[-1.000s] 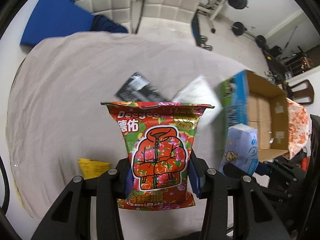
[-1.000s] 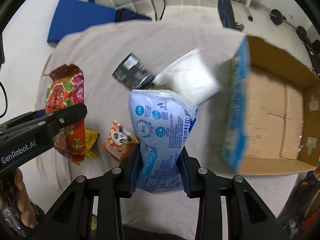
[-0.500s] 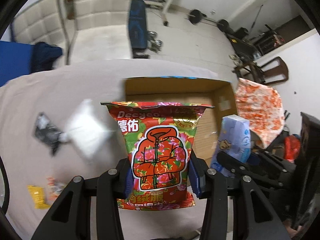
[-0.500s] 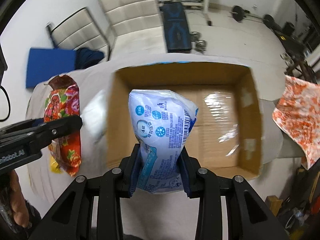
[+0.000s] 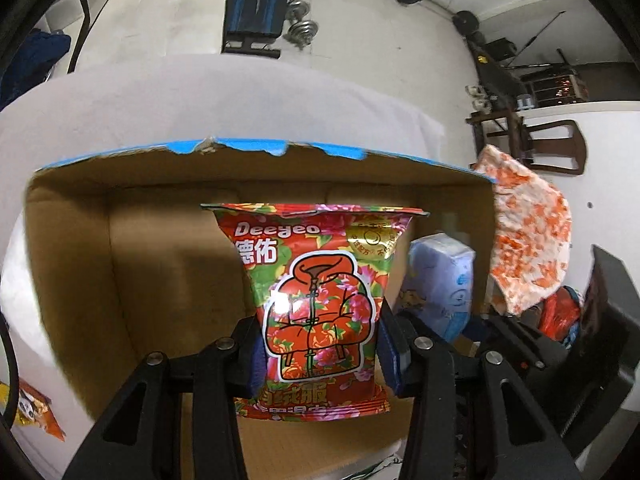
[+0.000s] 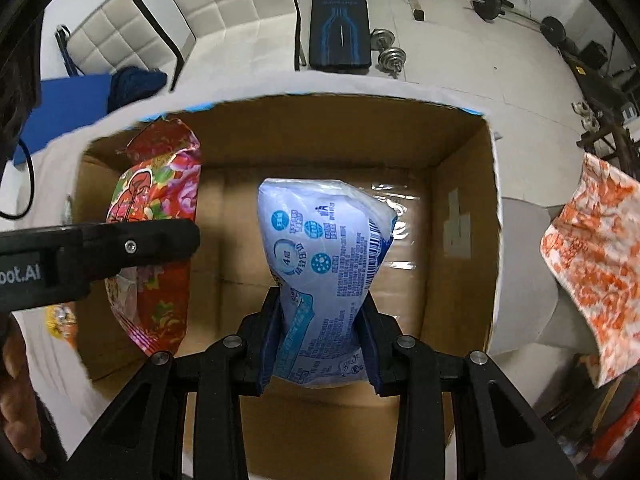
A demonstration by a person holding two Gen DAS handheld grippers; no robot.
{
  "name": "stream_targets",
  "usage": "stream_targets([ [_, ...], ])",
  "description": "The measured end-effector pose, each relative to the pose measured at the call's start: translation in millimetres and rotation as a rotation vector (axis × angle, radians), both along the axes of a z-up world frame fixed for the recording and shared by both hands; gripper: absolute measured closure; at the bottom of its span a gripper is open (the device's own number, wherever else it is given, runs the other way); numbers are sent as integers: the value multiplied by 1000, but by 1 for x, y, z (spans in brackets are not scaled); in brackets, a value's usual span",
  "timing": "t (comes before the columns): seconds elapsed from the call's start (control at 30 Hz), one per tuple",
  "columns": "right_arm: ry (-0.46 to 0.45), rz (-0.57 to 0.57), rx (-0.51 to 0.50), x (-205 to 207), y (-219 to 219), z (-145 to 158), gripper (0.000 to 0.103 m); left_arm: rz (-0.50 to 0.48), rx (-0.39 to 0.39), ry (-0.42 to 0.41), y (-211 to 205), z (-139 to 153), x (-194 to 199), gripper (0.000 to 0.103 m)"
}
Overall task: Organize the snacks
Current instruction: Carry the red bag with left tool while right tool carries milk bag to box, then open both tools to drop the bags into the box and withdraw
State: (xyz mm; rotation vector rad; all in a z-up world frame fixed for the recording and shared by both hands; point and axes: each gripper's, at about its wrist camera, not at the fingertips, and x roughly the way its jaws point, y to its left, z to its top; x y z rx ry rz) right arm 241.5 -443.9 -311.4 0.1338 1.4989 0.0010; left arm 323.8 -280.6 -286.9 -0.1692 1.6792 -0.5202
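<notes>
My left gripper (image 5: pixel 322 354) is shut on a red floral snack bag (image 5: pixel 320 292) printed with a padded jacket, held upright over the open cardboard box (image 5: pixel 68 248). My right gripper (image 6: pixel 318 340) is shut on a pale blue packet (image 6: pixel 324 248), also hanging above the box (image 6: pixel 460 184). In the right wrist view the red bag (image 6: pixel 160 208) and the left gripper's finger (image 6: pixel 132 248) show at the left. The blue packet (image 5: pixel 440 280) appears to the right in the left wrist view. The box floor looks bare.
The box sits on a table under a grey cloth (image 5: pixel 200 100). Small orange and yellow snack packs (image 5: pixel 32 408) lie at the left edge. An orange-patterned cloth (image 6: pixel 592 256) hangs at the right. White chairs (image 6: pixel 224 4) and a weight bench (image 6: pixel 340 16) stand beyond.
Both grippers have swung right from the table's scattered snacks to over the box, each still holding its packet. The box now fills both views.
</notes>
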Motion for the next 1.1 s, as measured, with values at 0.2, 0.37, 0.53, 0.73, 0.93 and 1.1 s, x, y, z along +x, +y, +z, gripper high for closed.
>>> stream_targets([
  [0.2, 41, 19, -31, 19, -7, -32, 63, -6, 7, 70, -11, -33, 6, 61],
  [0.37, 82, 13, -32, 28, -12, -46, 60, 16, -6, 117, -13, -51, 10, 61],
  [0.53, 91, 18, -59, 32, -11, -55, 56, 0, 24, 85, -17, -51, 6, 60],
  [0.73, 95, -9, -63, 34, -12, -57, 51, -6, 64, 71, -17, -45, 1, 59],
  [0.93, 73, -33, -72, 33, -15, -44, 43, -11, 70, 28, -14, -29, -4, 51],
  [1.1, 51, -59, -87, 19, -21, -27, 29, -23, 112, -91, -11, -1, -14, 26],
])
